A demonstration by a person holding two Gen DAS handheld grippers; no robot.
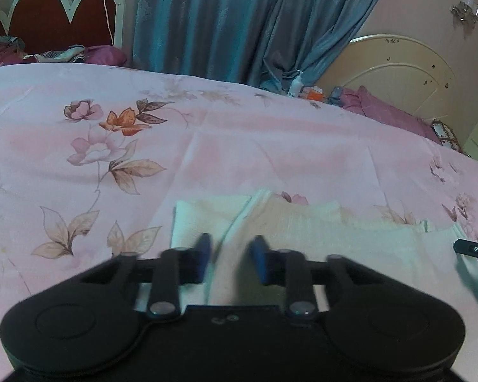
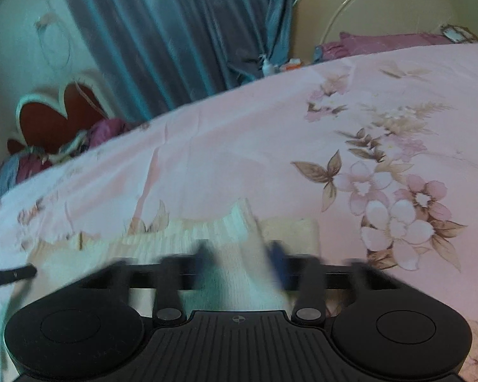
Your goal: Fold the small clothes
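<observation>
A small cream-white ribbed garment (image 1: 318, 232) lies flat on the pink floral bedsheet (image 1: 239, 146), partly folded with a layer overlapping. My left gripper (image 1: 231, 256) hovers over its left part, blue fingers apart with a fold edge between them, not pinching. In the right wrist view the garment (image 2: 181, 245) lies below my right gripper (image 2: 240, 261), whose blurred blue fingers are apart over the cloth's right part. The right gripper's tip shows at the left view's right edge (image 1: 474, 250); the left gripper's tip shows at the right view's left edge (image 2: 9, 275).
The bedsheet (image 2: 271, 146) spreads wide around the garment. A red-and-white headboard (image 1: 57, 12), blue curtains (image 1: 239, 22), a cream headboard (image 1: 395, 70), purple pillows (image 1: 388, 111) and small bottles (image 1: 296, 86) lie beyond the bed's far edge.
</observation>
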